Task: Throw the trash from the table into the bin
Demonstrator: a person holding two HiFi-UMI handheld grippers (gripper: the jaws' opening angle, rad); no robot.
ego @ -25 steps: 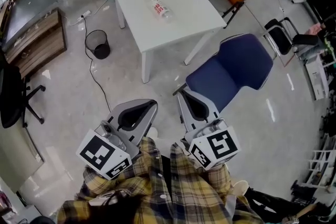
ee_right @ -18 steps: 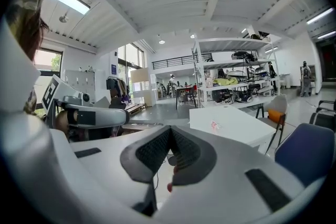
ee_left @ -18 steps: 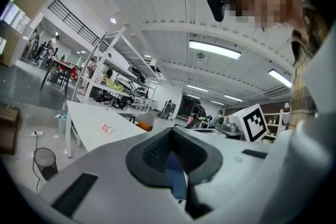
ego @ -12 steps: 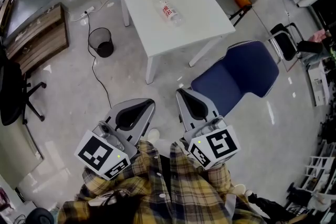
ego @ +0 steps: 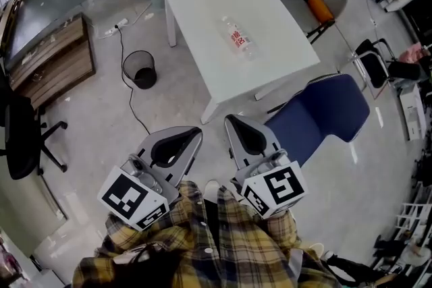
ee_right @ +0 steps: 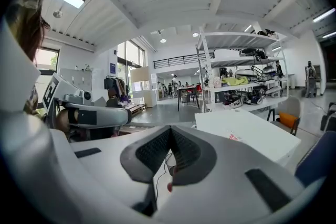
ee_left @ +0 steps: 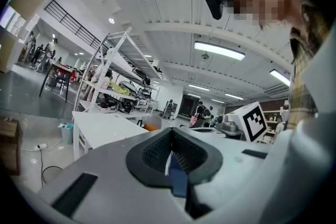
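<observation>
Chair (ego: 317,121) stands right of the clenched, empty right gripper (ego: 230,121); table (ego: 202,3) with bottle (ego: 241,41) ahead; bin (ego: 140,69) ahead-left of clenched left gripper (ego: 196,134).

The table (ego: 202,10) and its bottle (ego: 240,41) have drawn nearer.

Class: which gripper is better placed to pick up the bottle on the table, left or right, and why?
Right, probably. In the head view the right gripper points nearer the bottle on the table; the left gripper sits further to the side. Both are shut, empty and well short of it.
</observation>
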